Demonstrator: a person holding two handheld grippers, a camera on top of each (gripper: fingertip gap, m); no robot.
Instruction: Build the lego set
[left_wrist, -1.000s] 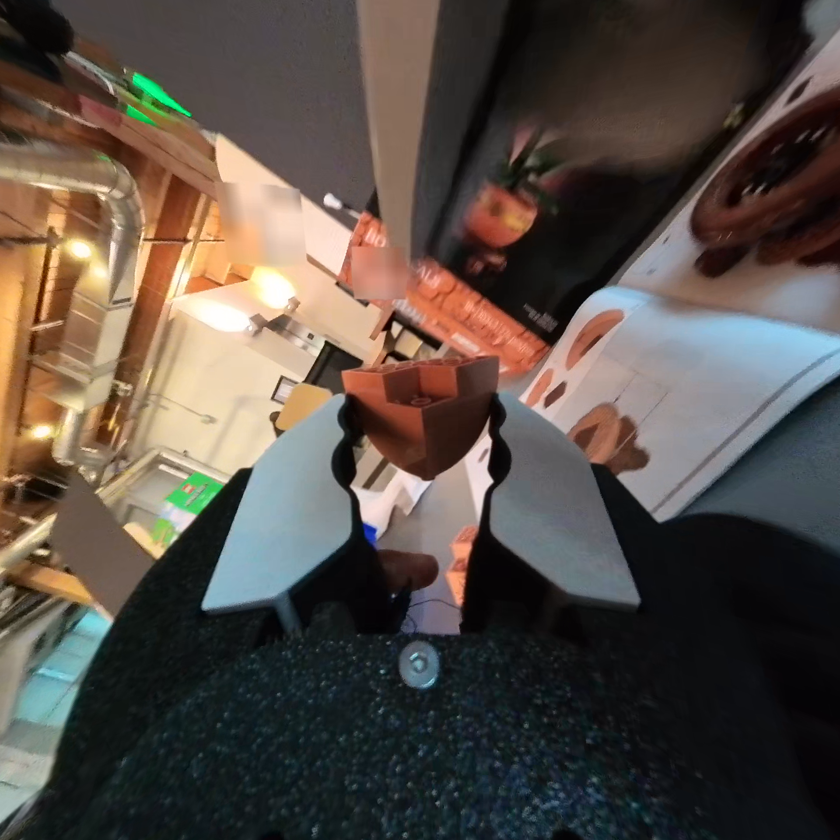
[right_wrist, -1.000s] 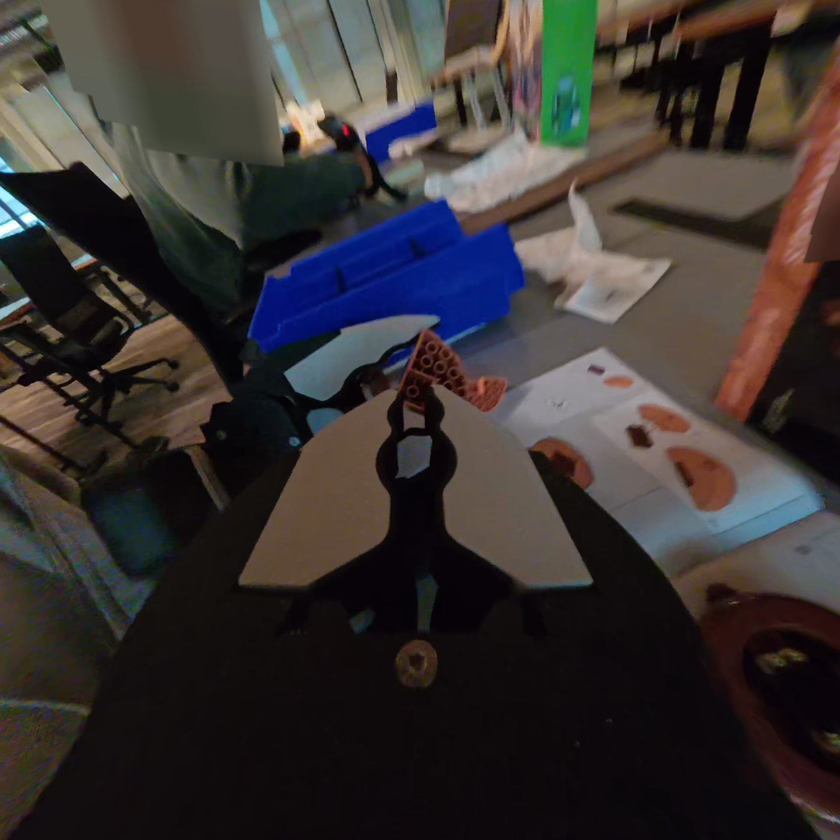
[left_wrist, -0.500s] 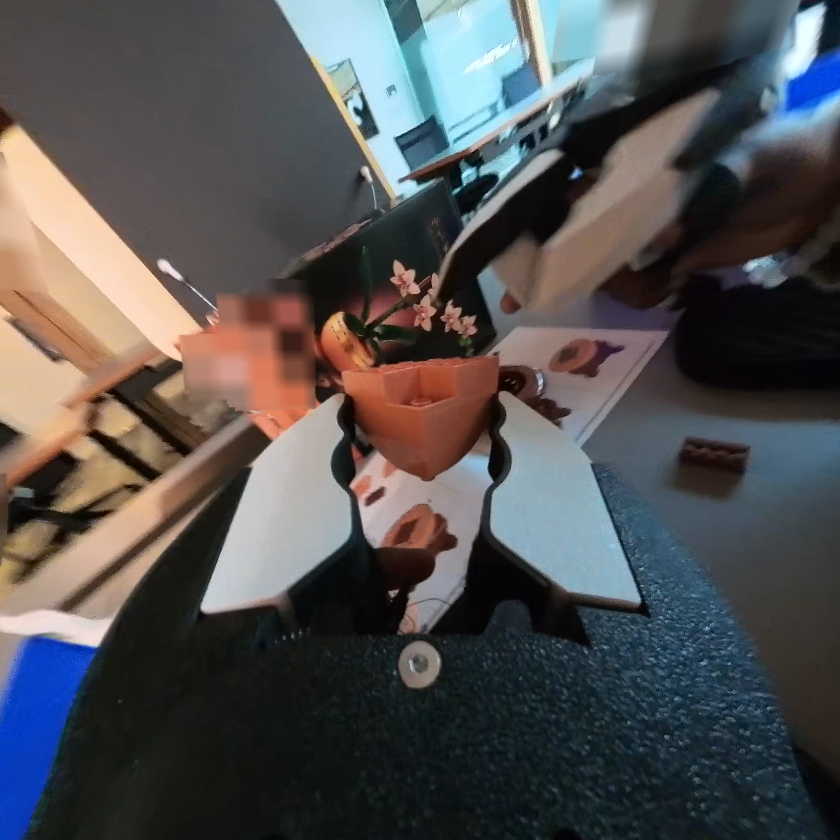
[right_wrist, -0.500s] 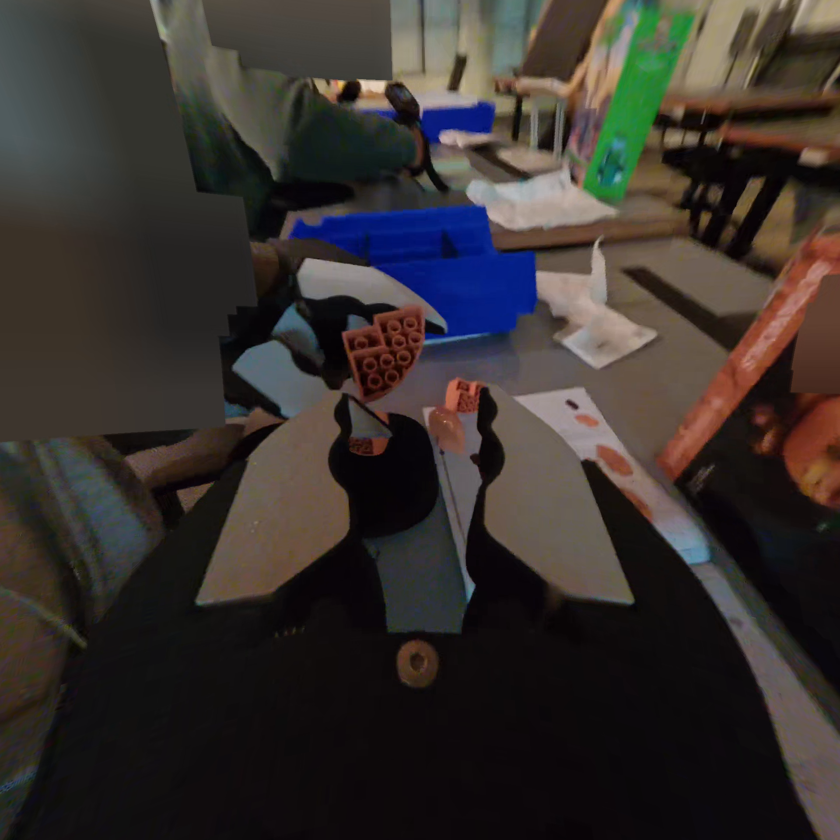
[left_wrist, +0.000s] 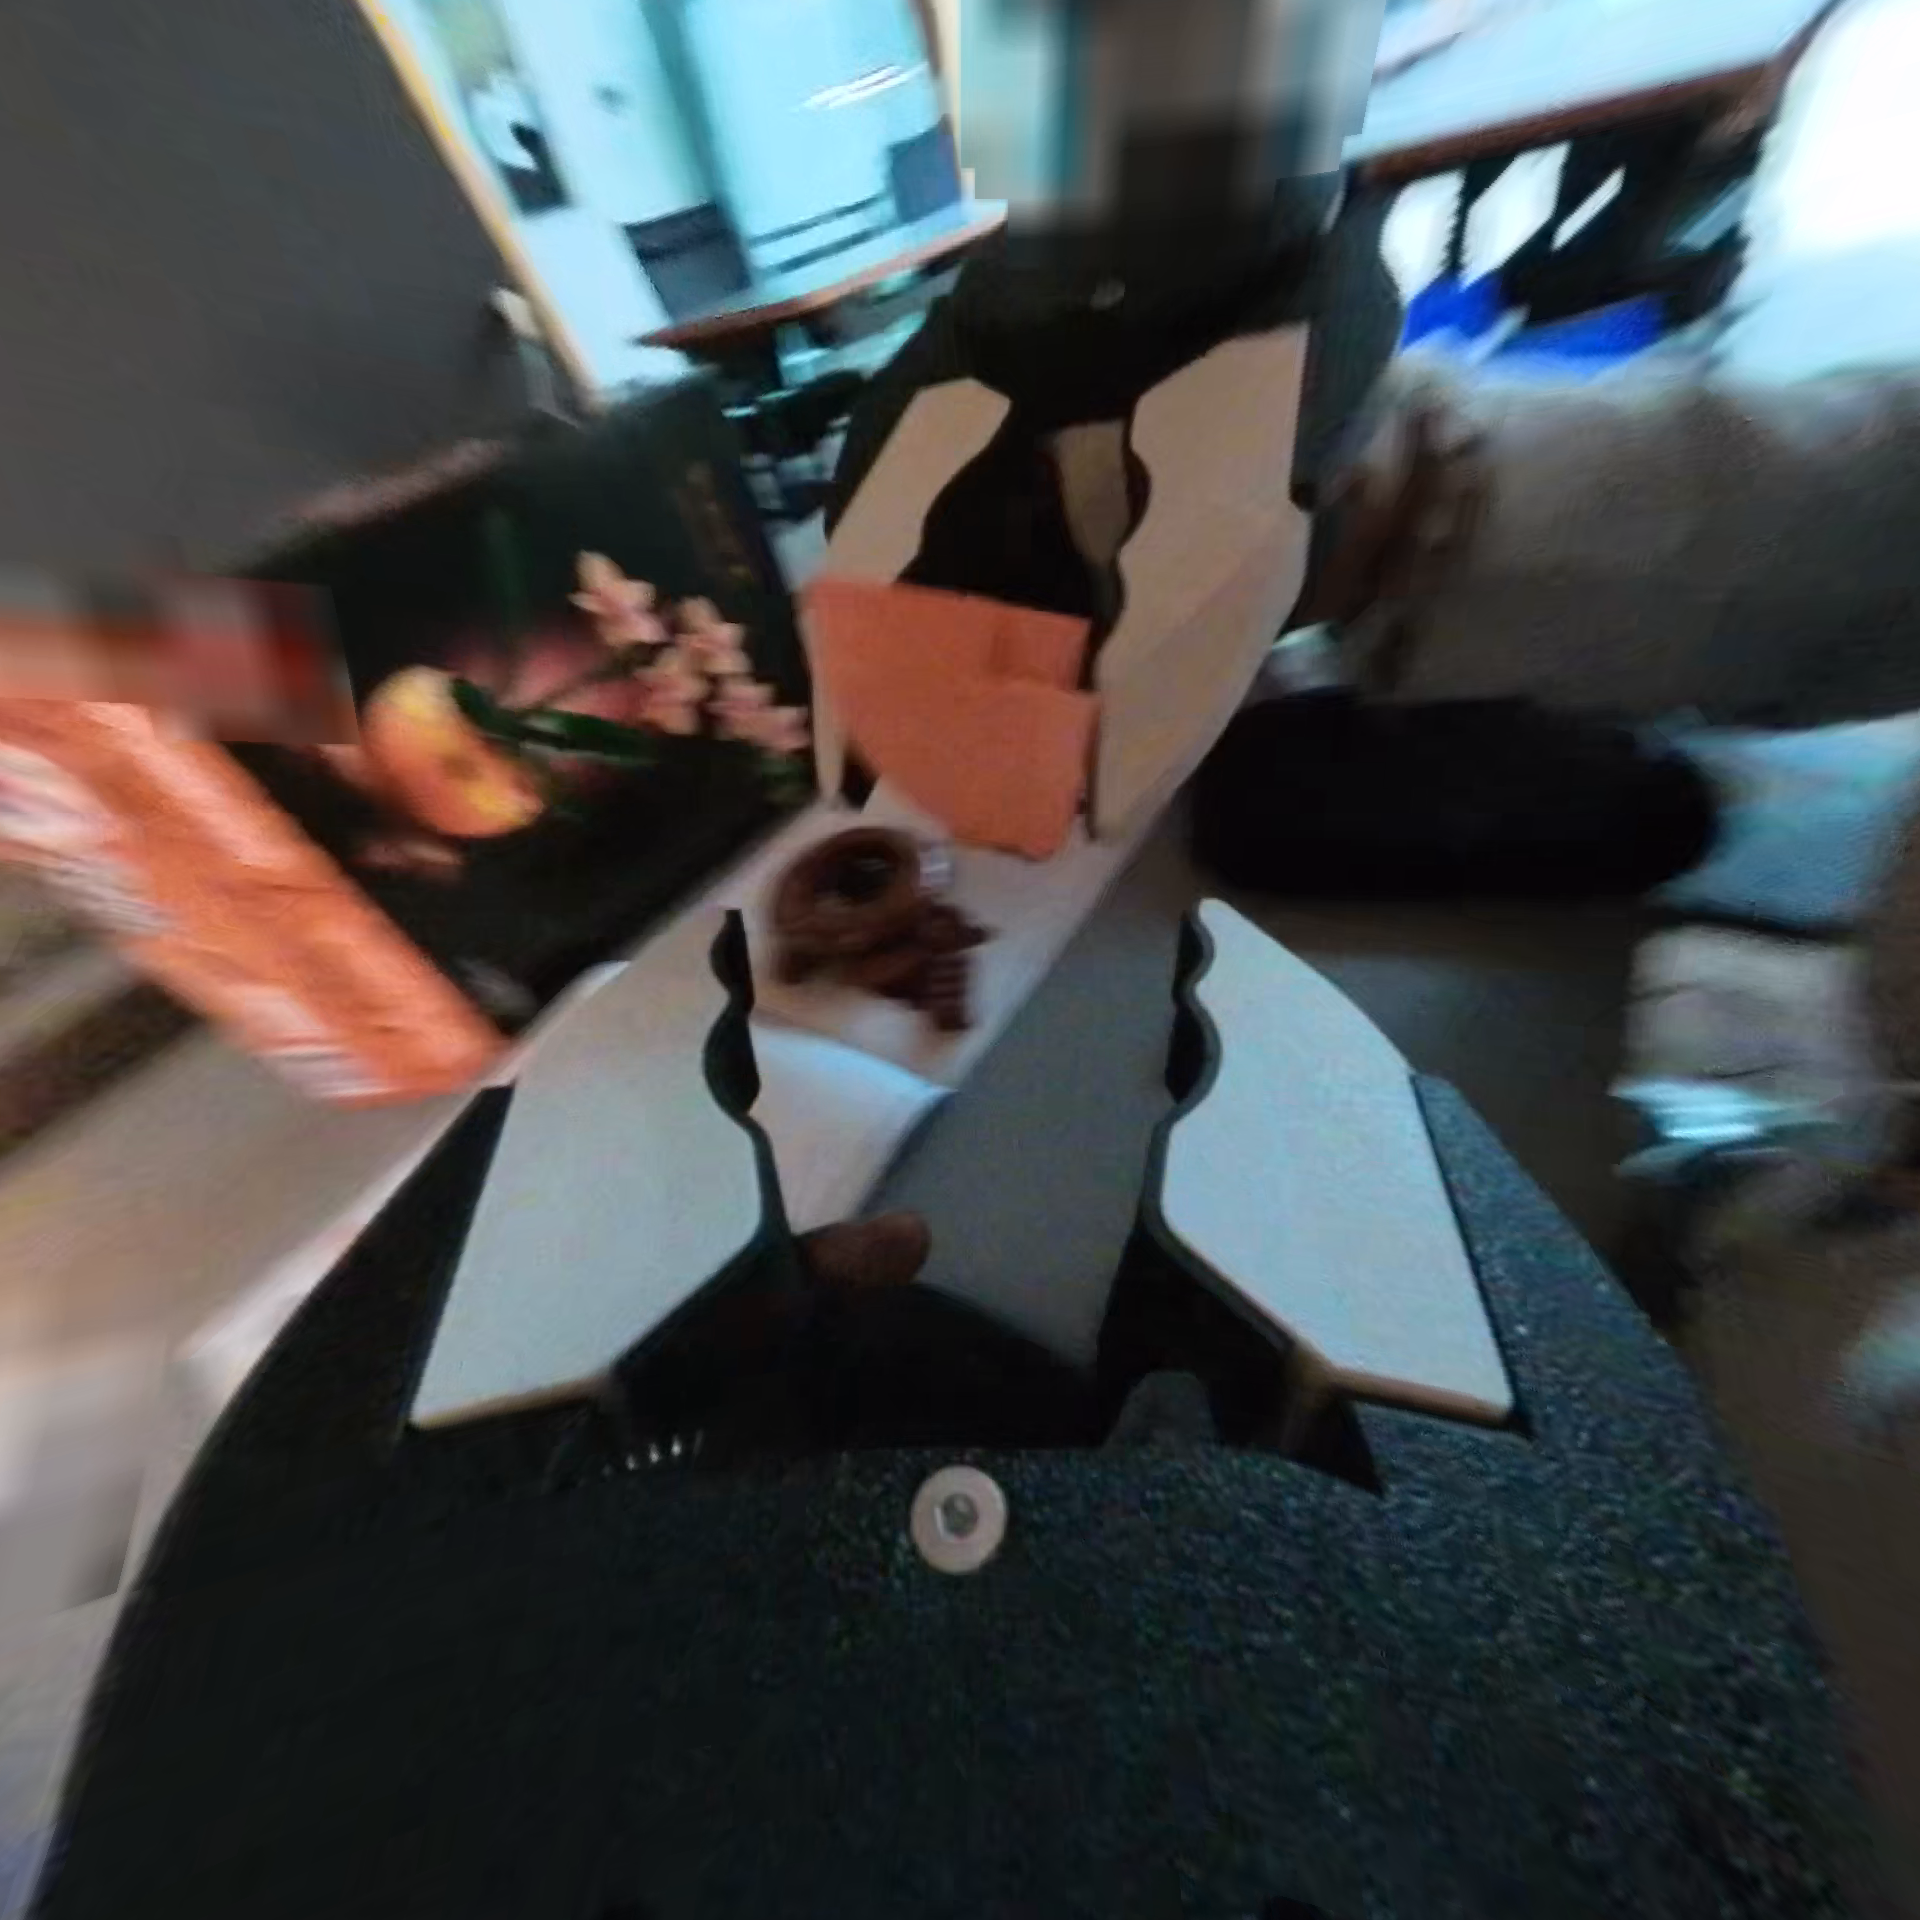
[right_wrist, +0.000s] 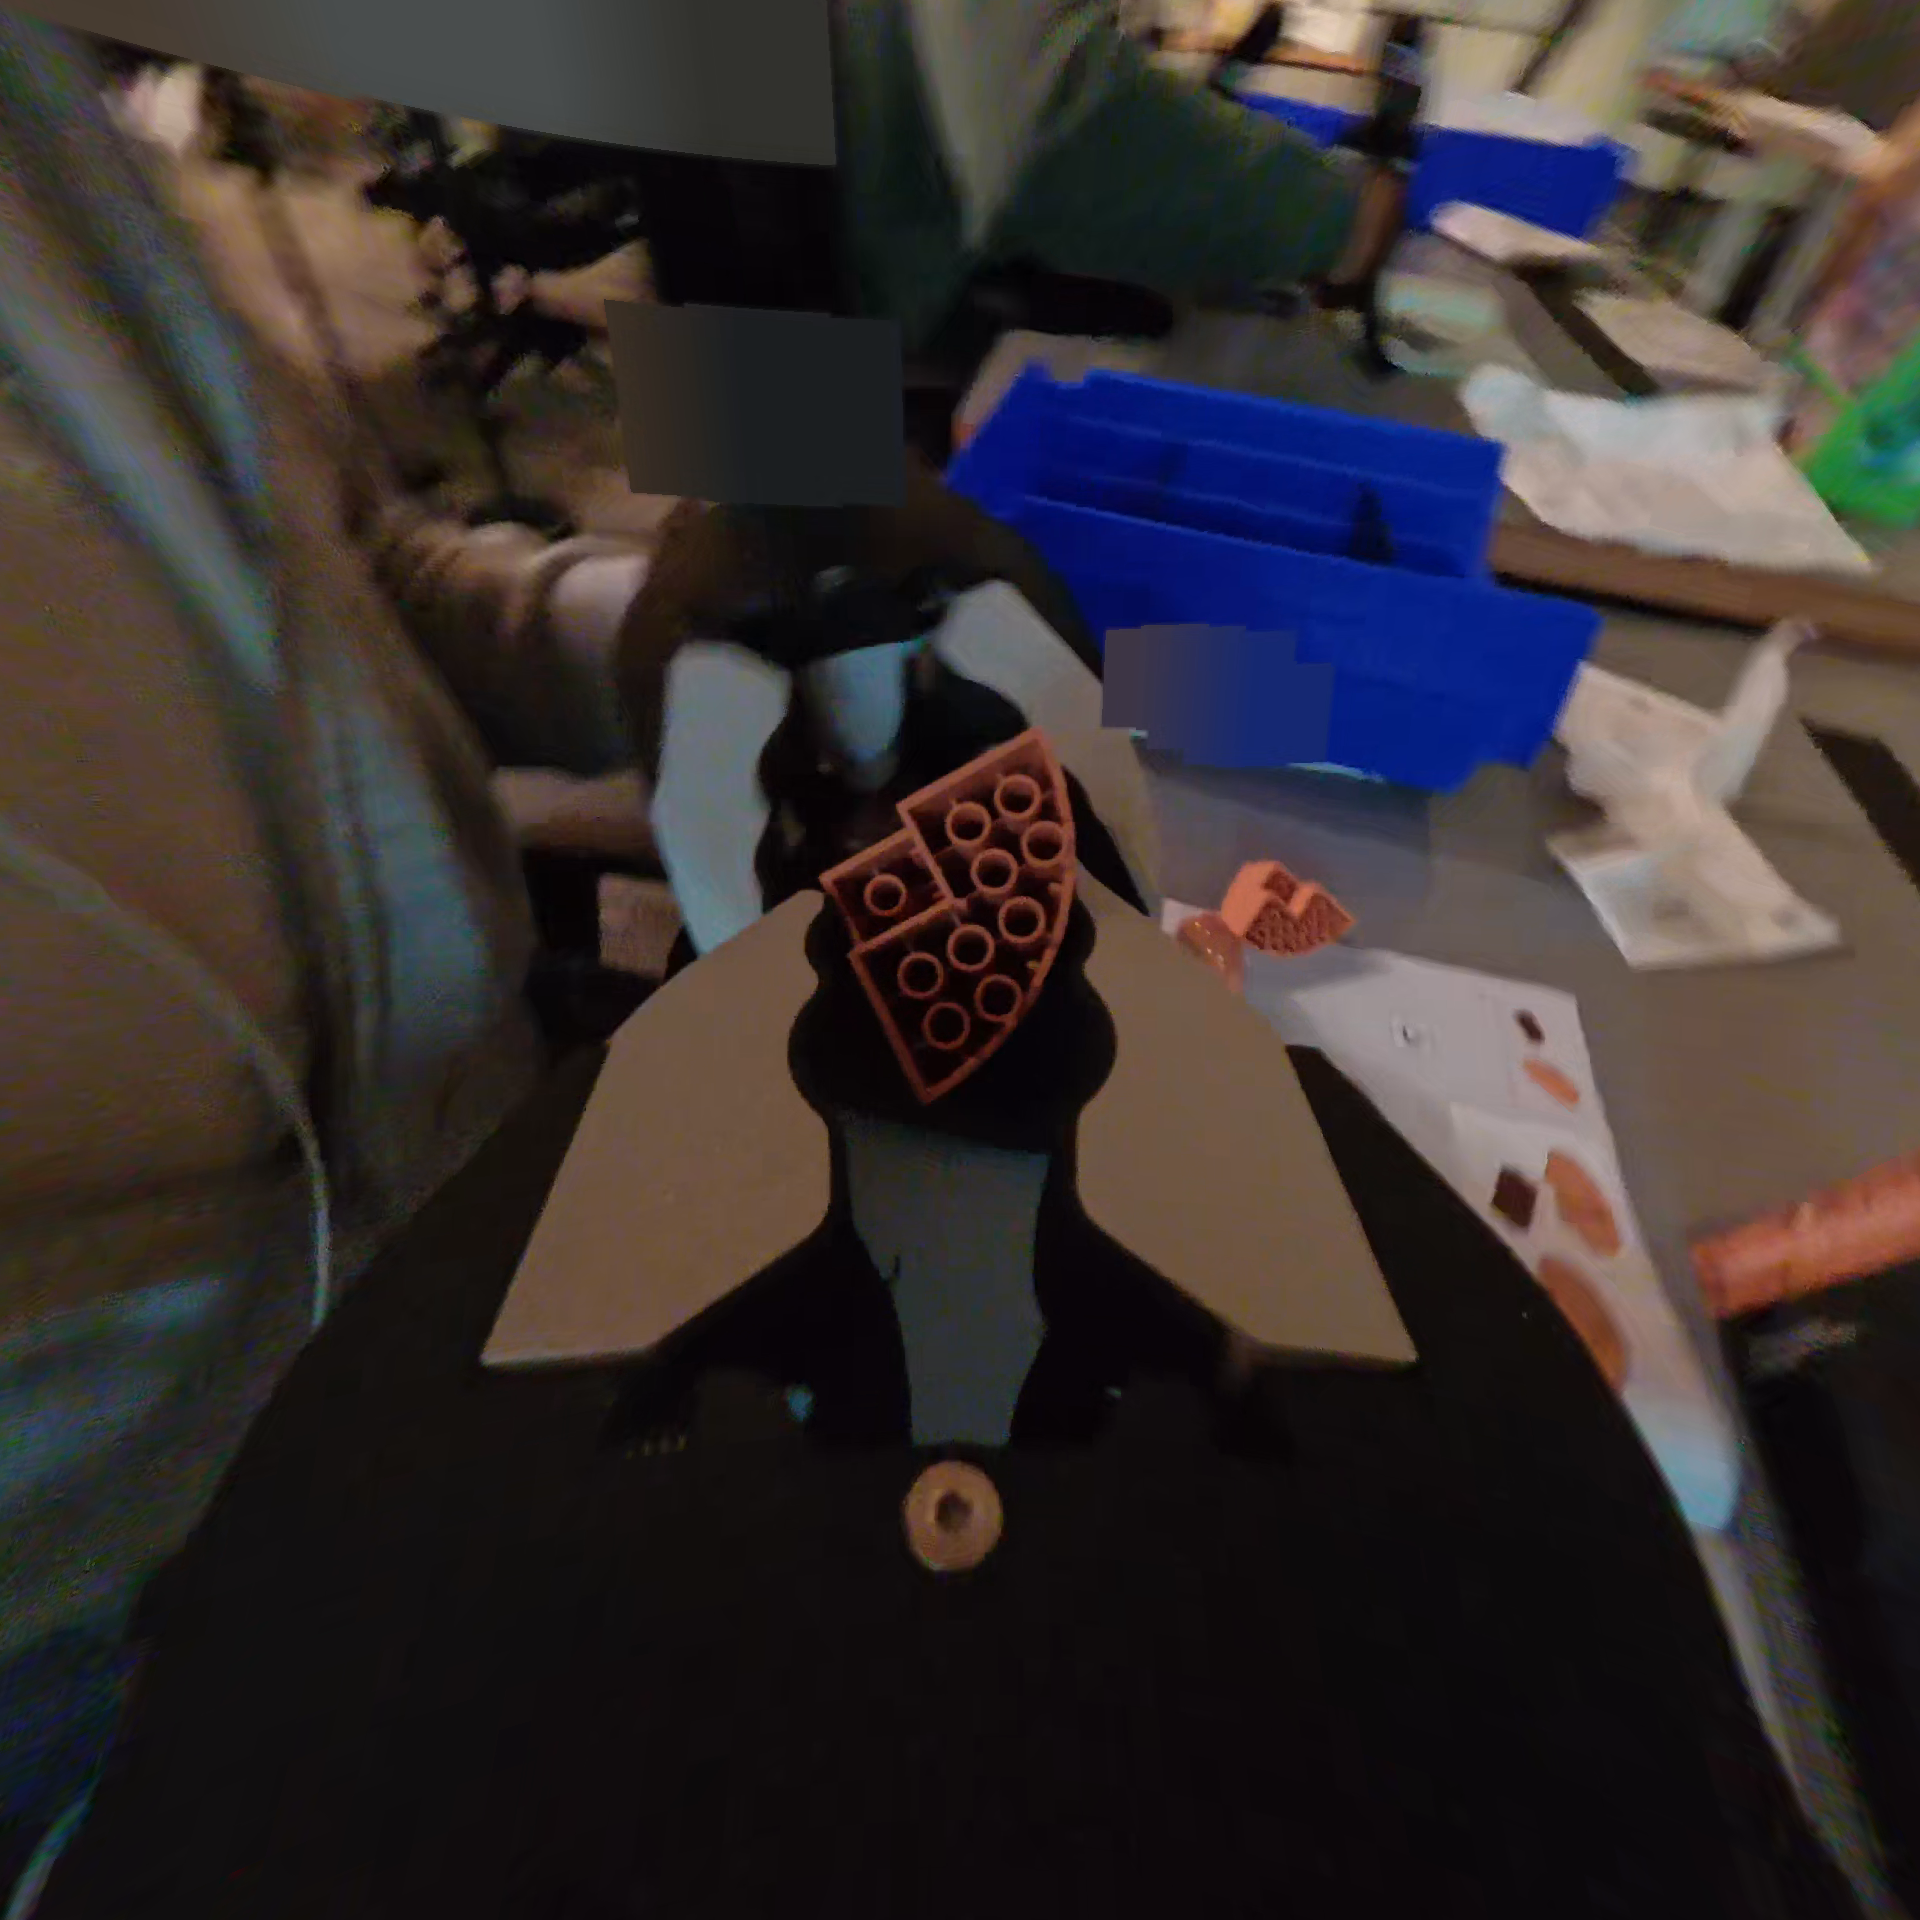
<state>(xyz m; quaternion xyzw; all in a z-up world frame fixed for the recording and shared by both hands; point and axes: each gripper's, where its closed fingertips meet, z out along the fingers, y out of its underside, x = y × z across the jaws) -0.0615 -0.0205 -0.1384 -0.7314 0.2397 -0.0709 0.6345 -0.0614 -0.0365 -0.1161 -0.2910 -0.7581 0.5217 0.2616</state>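
In the right wrist view, my right gripper (right_wrist: 956, 925) is shut on an orange curved brick assembly (right_wrist: 966, 914), whose hollow underside with round tubes faces the camera. The left wrist view is blurred but shows the same orange assembly (left_wrist: 956, 717) between the right gripper's (left_wrist: 966, 790) fingers, ahead of and above my left gripper (left_wrist: 961, 925). My left gripper is wide open with nothing between its fingers. It also shows in the right wrist view (right_wrist: 883, 748), just behind the assembly, with its fingers spread apart.
A blue divided bin (right_wrist: 1299, 540) stands behind on the grey table. Instruction sheets (right_wrist: 1455, 1091) lie to the right, with a small orange brick piece (right_wrist: 1283, 909) on them. A brown round build (left_wrist: 862, 914) sits on paper beside a dark picture box (left_wrist: 468, 748). A person's sleeve (right_wrist: 208, 727) fills the left. Both grippers' tips are roughly 20 centimeters from the small orange brick piece (right_wrist: 1283, 909).
My left gripper held the orange assembly and has now opened and let it go. My right gripper, open half a second ago, has closed on the assembly and taken it over.
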